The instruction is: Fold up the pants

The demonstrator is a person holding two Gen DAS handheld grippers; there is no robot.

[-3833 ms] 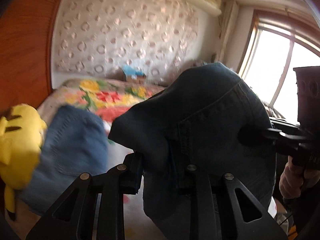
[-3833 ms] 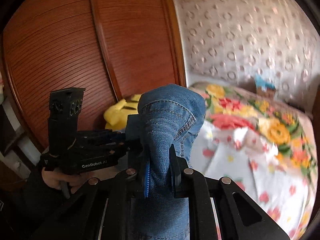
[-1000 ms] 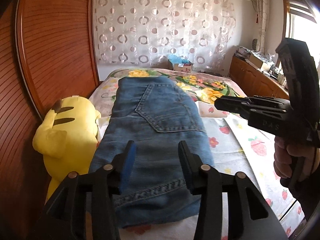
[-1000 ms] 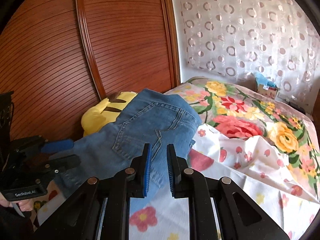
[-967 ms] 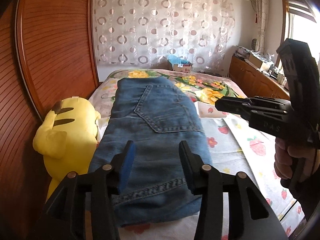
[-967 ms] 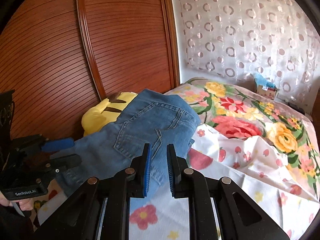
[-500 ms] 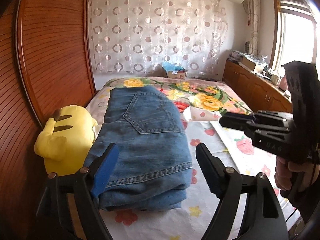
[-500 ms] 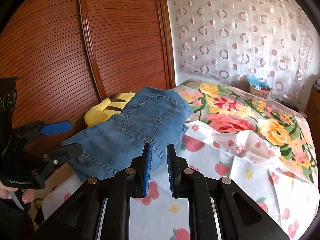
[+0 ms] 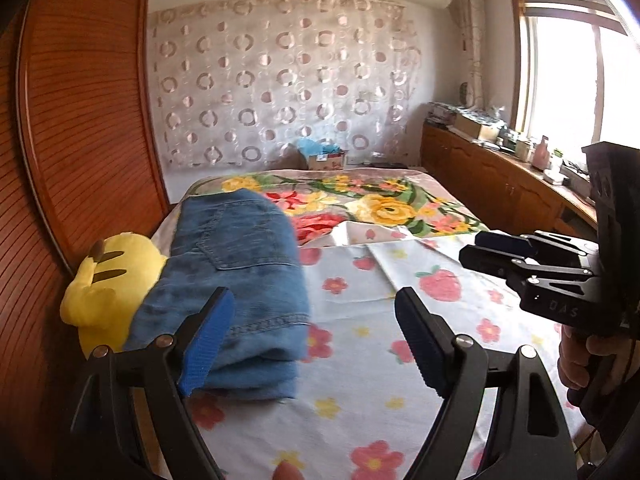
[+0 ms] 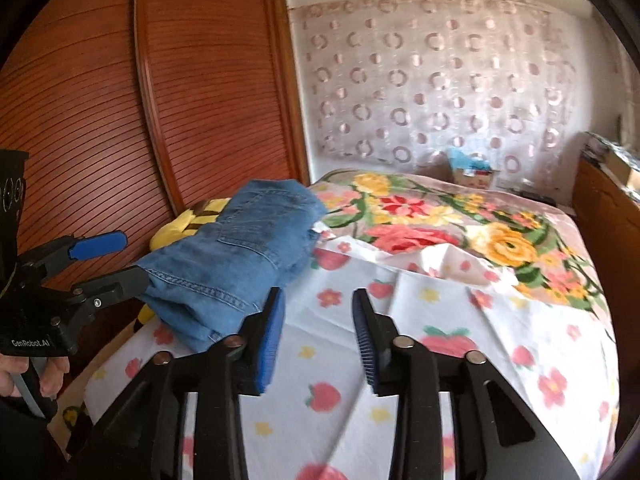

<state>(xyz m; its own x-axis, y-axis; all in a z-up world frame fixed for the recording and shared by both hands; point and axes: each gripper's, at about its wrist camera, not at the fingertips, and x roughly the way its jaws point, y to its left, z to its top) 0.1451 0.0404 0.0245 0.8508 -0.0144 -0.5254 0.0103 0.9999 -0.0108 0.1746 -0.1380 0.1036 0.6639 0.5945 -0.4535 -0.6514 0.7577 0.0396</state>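
Observation:
The folded blue jeans (image 9: 240, 264) lie in a stack on the left side of the bed, back pocket up, resting partly against a yellow plush toy (image 9: 108, 276). My left gripper (image 9: 312, 300) hovers just in front of the stack's near edge, its jaws opening wide with nothing between them. In the right wrist view the jeans (image 10: 240, 256) sit ahead and to the left of my right gripper (image 10: 317, 296), whose jaws are opening, empty, over the sheet. Each gripper shows in the other's view, the left gripper (image 10: 120, 260) and the right gripper (image 9: 474, 248), both clear of the cloth.
A white sheet (image 9: 360, 380) with strawberries and flowers covers the near bed, with a flowered blanket (image 9: 384, 208) beyond. A brown slatted wardrobe (image 9: 80, 120) runs along the left. A low wooden cabinet (image 9: 500, 192) with clutter stands under the window at right. A box (image 9: 324, 158) sits past the bed.
Both grippers have let go of the jeans and pulled back toward the near edge of the bed. The left jaws spread wide, and the right jaws parted. The jeans stay folded on the bed.

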